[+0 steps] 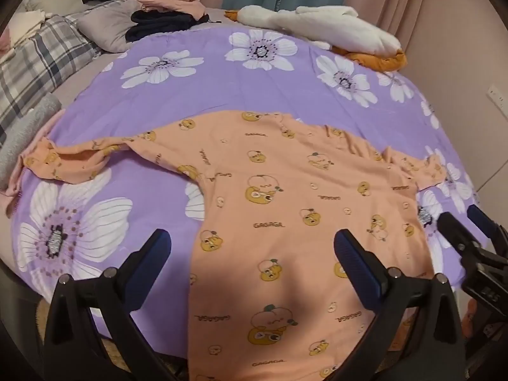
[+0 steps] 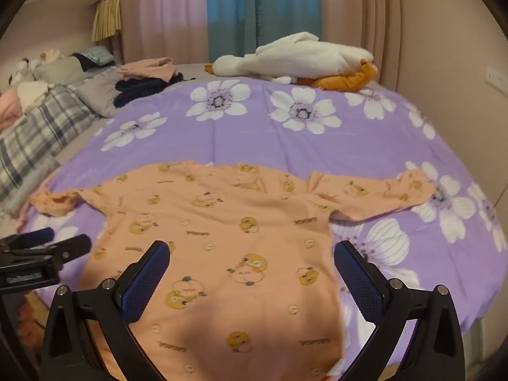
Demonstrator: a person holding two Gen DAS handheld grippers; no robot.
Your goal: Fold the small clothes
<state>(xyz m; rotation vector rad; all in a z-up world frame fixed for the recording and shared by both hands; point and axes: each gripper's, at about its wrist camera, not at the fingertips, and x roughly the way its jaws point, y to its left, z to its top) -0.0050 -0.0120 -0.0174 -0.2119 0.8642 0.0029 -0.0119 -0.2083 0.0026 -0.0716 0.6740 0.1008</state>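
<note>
Peach cotton shirt (image 1: 285, 209) lay flat mid-frame on the purple bedspread (image 1: 203, 89), sleeves running left-right; we found left gripper (image 1: 252, 254) and right gripper (image 2: 250, 265) jaws apart, empty, above its hem.

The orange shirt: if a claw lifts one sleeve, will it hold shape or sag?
Probably sag: the orange shirt lies flat with soft wrinkles, and its left sleeve is already crumpled. It looks thin and light, so it may drag across the purple sheet rather than lift cleanly.

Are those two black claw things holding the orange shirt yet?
Cannot tell. In each wrist view the left gripper and right gripper are wide open over the orange shirt, gripping nothing, but fingertip contact isn't clear.
</note>
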